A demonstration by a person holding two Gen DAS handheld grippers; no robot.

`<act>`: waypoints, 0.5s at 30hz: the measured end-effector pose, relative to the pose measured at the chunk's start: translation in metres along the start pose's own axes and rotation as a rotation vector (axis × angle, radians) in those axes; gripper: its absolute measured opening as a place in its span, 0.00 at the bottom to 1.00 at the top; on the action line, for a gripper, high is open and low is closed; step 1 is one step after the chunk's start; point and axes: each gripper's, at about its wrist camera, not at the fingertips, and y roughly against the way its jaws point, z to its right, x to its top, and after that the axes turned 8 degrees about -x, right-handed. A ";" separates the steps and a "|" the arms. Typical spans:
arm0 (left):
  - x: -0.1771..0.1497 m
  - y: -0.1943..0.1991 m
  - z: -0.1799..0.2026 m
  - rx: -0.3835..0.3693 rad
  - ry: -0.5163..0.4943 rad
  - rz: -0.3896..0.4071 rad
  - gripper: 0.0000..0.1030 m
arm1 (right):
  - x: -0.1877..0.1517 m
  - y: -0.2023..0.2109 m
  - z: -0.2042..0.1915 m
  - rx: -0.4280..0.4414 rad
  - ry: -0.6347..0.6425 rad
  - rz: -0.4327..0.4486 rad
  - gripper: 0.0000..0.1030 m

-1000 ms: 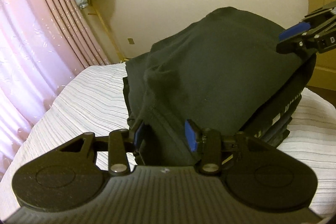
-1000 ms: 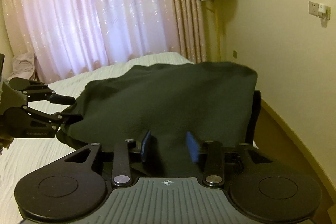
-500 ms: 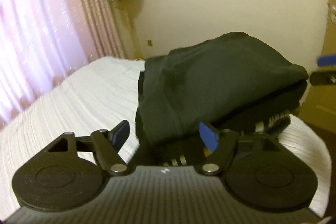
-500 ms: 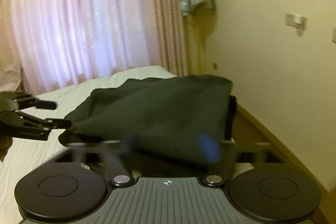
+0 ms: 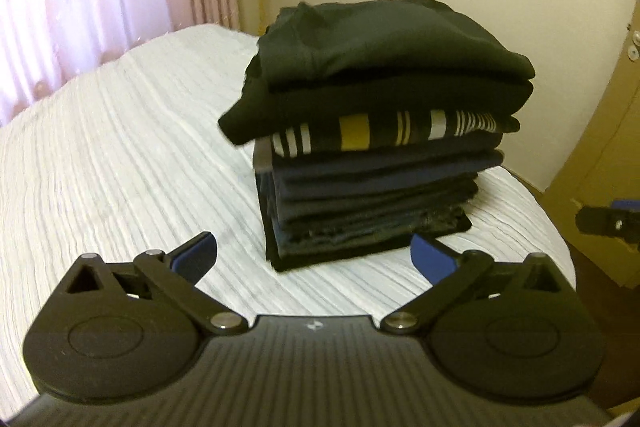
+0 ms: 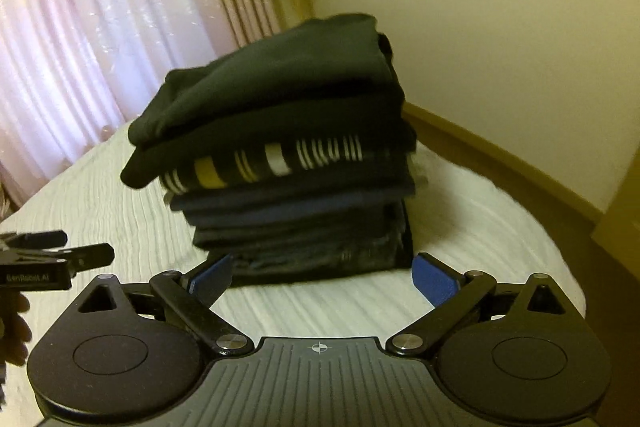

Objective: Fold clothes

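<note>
Left claw (image 5: 314, 257) spread wide, nothing between the pads; right claw (image 6: 322, 277) likewise apart and empty. Both hover low over the bed (image 5: 120, 147), just short of the stack (image 5: 372, 147), which stands dead ahead of each claw. From the left claw's view the right claw shows at the far right edge, off the stack; from the right claw's view the left one sits at the far left, also apart from it. Top shirt (image 5: 380, 39), black, lies folded on the stack; beneath it a second black piece, then a striped one (image 5: 384, 131), then several navy layers. Judgement: the fold-and-place on this shirt looks finished, so the step in hand is release and retreat. The second black layer droops past the stack's near left corner, and the upper layers overhang the base, so the pile looks a little top-heavy toward the claws. To do this well: draw both claws straight back and level, pads wide, no brushing the overhang; if tidying, nudge the drooping corner in gently. No unfolded garment in view.
</note>
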 end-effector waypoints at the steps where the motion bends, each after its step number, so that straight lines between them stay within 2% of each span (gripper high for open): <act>1: -0.003 0.004 0.002 -0.004 0.015 0.007 0.99 | -0.003 0.005 0.000 -0.004 -0.008 -0.007 0.96; 7: -0.018 0.025 0.015 -0.017 0.094 0.046 0.99 | -0.010 0.023 -0.004 -0.008 0.021 -0.012 0.96; 15: -0.019 0.037 0.040 0.054 0.130 0.034 0.99 | -0.009 0.029 0.001 0.046 0.043 -0.016 0.96</act>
